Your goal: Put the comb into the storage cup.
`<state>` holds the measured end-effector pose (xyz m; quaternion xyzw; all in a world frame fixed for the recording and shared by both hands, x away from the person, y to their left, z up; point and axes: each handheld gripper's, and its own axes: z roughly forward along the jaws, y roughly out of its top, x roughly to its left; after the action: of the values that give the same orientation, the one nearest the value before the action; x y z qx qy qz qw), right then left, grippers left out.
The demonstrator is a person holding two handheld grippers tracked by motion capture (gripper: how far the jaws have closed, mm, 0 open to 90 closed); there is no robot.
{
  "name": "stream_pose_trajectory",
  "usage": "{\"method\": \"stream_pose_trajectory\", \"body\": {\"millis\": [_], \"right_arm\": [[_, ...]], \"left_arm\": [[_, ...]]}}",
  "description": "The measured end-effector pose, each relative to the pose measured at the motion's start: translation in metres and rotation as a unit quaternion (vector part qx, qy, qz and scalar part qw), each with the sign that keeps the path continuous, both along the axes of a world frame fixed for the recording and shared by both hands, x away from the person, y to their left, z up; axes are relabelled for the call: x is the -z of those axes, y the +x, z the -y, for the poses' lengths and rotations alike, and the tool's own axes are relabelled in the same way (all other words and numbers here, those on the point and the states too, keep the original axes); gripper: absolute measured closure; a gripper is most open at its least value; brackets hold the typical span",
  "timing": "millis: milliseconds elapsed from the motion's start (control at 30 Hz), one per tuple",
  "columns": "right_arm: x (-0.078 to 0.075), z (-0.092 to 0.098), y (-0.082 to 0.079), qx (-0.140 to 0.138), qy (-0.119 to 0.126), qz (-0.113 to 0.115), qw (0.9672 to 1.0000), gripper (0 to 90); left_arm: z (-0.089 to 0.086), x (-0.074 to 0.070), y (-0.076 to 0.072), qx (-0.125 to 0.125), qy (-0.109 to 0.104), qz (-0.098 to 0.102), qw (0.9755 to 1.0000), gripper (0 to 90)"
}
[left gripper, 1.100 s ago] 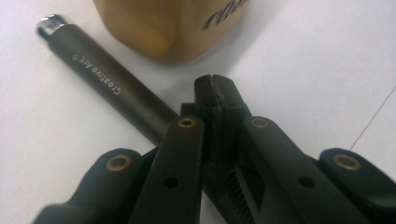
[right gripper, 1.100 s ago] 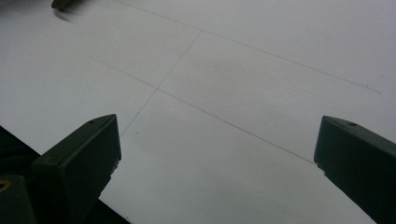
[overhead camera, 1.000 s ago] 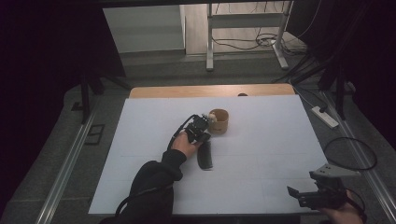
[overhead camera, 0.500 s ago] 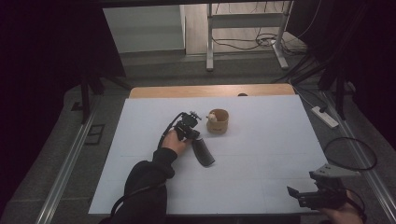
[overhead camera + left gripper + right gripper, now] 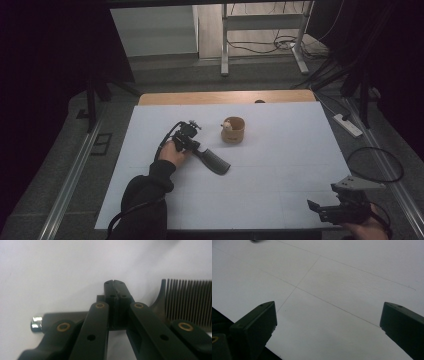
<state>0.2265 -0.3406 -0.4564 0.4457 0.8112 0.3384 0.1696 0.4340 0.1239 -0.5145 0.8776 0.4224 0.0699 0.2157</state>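
I have the left gripper [image 5: 115,283] clenched on the handle of the black comb [image 5: 214,161], which lies on the white table [image 5: 280,190] left of centre, near and left of the wooden cup [image 5: 233,130], while my right gripper [image 5: 328,322] hangs released over the near right corner.

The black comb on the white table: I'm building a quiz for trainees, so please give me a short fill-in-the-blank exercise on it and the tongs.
1. The left tongs are ____ on the black plastic comb.
2. The right tongs have their jaws wide ____ above the white table.
3. The comb's row of teeth appears in the ____ gripper view.
4. A small pale figure sits in the round ____ cup beyond the comb.

Missing words: shut; open; left; brown
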Motion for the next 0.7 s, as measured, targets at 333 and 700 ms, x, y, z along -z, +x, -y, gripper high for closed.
{"method": "stream_pose_trajectory", "body": {"millis": [333, 700], "right_arm": [[0.0, 0.0, 0.0, -0.001, -0.002, -0.001, 1.0, 1.0], [0.0, -0.001, -0.001, -0.001, -0.002, 0.002, 1.0, 1.1]], "left_arm": [[-0.034, -0.001, -0.027, -0.007, 0.009, -0.013, 0.9998, 88.7], [-0.048, -0.001, -0.065, -0.015, 0.008, -0.032, 0.9994, 88.6]]}}
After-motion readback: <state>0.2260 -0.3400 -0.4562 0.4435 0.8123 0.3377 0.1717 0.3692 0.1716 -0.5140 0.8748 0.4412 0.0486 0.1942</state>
